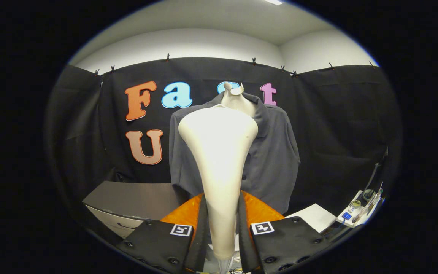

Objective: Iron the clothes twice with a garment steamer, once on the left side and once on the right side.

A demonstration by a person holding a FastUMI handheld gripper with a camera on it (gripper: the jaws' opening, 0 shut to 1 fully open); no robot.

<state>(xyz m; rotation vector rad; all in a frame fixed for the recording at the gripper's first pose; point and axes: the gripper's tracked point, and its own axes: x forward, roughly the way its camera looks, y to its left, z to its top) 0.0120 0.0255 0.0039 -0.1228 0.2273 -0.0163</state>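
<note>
My gripper has both fingers closed on the handle of the garment steamer, which stands upright between them, its broad head facing straight ahead at the grey shirt hung on a mannequin just beyond it.

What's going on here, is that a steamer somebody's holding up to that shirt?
Yes. The handheld gripper has both fingers closed on the handle of a cream garment steamer, held upright with its wide head facing a dark grey shirt. The shirt is buttoned on a mannequin bust in front of the black cloth wall. The steamer head sits in front of the middle of the shirt; whether it touches the fabric cannot be told. A dark cabinet stands beside the shirt.
</note>
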